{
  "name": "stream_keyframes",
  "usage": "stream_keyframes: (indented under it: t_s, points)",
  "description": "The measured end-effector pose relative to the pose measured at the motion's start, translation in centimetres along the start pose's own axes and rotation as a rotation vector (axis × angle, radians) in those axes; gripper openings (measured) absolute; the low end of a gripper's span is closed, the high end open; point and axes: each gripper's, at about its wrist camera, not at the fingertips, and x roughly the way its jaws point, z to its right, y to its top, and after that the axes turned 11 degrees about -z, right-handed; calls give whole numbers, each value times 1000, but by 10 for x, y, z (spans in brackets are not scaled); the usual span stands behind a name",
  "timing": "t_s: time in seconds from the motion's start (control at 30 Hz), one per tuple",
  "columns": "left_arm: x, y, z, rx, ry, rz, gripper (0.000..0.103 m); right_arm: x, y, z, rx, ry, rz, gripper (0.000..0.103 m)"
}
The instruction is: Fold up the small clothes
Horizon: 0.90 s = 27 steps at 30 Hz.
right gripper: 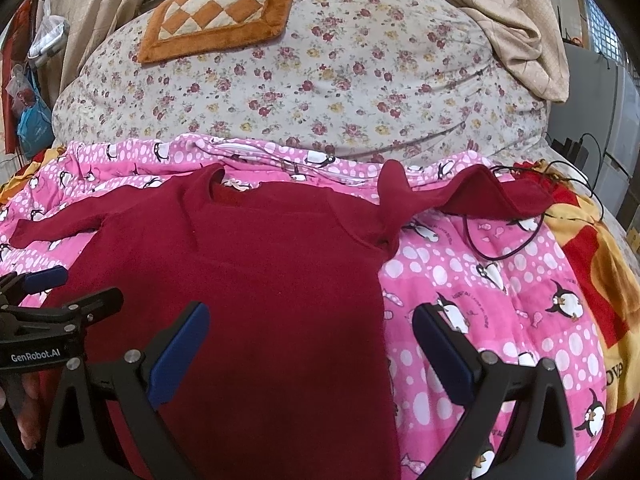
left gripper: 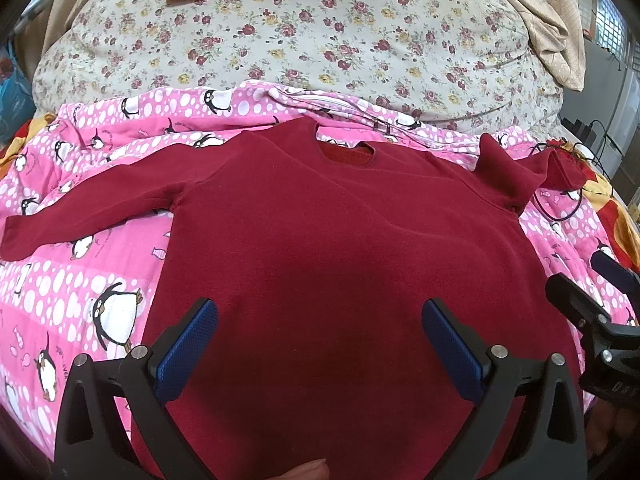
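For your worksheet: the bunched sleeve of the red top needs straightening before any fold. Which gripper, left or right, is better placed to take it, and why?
Right, probably. The bunched sleeve lies on the right gripper's side, ahead of its open jaws; the left gripper hangs open over the red top's body, nearer the flat sleeve.

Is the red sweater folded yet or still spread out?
Mostly spread. The dark red sweater lies flat on the pink penguin quilt, one sleeve stretched out sideways; the other sleeve is bunched and twisted. No body fold shows.
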Motion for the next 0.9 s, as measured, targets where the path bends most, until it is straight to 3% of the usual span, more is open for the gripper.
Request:
stream_keyframes:
  t_s: [0.47,0.6,0.77,0.9]
  points:
    - [3,-1,-2,0,9,-5,90,4,0,-2,-2,-3,-14,103]
    - [9,15,-7,-22,24,-22,90,9,3,-2,7,0,-19,103]
    - [25,41,-7,2,17,-97,90,26,19,-5,12,-5,-25,103]
    - [53,59,-9,-4,27,-167,90,54,38,-7,10,28,-98,103]
